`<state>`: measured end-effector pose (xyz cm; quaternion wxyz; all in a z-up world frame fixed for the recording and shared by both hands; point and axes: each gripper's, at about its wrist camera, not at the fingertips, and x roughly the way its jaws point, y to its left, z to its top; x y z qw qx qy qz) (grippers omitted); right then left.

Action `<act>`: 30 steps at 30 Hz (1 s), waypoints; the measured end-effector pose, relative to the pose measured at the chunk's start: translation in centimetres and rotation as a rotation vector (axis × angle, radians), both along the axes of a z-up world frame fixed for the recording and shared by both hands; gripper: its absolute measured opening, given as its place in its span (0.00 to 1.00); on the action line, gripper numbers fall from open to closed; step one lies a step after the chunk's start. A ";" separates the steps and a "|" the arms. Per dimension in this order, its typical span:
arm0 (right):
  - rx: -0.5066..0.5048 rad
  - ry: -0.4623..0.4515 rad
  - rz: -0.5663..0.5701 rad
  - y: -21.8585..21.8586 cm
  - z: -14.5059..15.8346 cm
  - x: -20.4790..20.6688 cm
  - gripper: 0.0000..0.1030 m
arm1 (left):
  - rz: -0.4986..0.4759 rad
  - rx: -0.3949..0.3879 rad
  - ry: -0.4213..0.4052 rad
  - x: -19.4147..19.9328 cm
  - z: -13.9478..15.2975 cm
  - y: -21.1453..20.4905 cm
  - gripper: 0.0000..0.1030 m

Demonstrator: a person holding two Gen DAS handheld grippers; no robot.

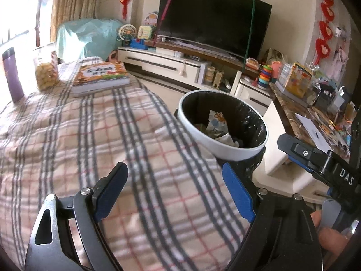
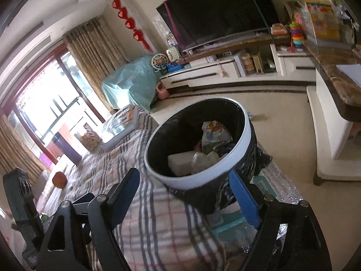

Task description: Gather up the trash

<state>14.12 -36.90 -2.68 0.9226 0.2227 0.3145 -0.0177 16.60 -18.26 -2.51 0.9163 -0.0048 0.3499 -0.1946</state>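
Living room with a big TV (image 1: 214, 20) on the far wall, and a plaid cloth (image 1: 90, 135) covering the table under both my claws. My left gripper (image 1: 178, 192) hangs wide open over the plaid, nothing between its fingers. The trash bin (image 1: 237, 151), white rim and black liner, sits just ahead and to its right, wrappers (image 2: 214, 133) inside. My right gripper (image 2: 187, 194) is wide open too, with the bin right in front of it, not touching.
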 end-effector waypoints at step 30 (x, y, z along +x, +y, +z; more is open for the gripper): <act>-0.381 -0.237 -0.075 6.3 2.4 -7.6 1.00 | 0.241 0.071 -0.331 -9.5 0.4 7.0 1.00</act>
